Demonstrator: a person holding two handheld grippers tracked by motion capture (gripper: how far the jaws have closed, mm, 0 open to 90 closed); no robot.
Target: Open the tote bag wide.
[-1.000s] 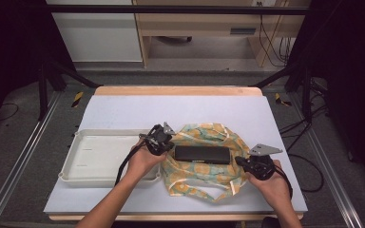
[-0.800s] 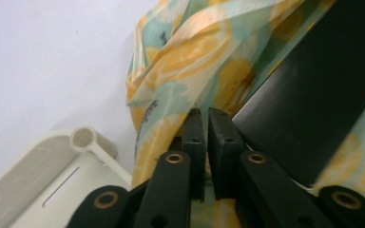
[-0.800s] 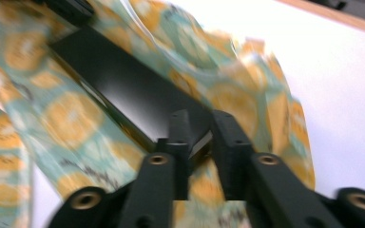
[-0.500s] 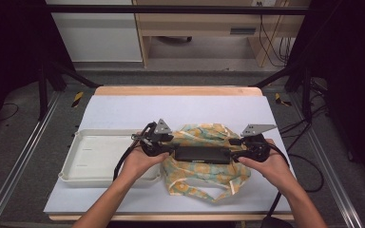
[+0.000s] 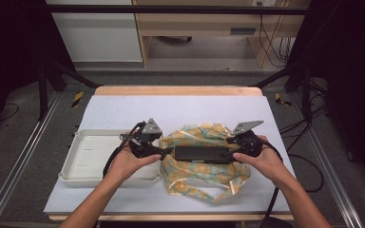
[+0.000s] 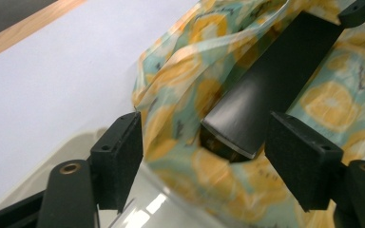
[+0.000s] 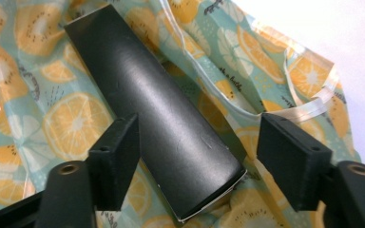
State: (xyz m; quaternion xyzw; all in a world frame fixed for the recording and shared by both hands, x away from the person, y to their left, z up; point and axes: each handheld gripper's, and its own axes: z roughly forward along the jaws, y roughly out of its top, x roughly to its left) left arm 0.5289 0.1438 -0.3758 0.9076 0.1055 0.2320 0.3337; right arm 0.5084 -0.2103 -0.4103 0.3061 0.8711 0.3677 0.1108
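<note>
Between the two hand-held grippers lies a long black box (image 5: 202, 154), its long axis running straight from one to the other across the counter (image 5: 123, 111). The left hand-held gripper (image 5: 164, 153) sits at the box's left end, the right hand-held gripper (image 5: 228, 154) at its right end, each about equally near its own end. Both have just been opening: in the left gripper view the pads stand apart with the box's end (image 6: 247, 123) between them, untouched, and the right gripper view shows the same, the box (image 7: 161, 118) lying free between wide jaws. The box rests on a crumpled lemon-print bag (image 5: 204, 173), spread on the white counter. A shallow white tray (image 5: 88, 159) sits just left of the bag, under the left hand. Beyond the counter stand a dark frame, cables and pale cabinets.
</note>
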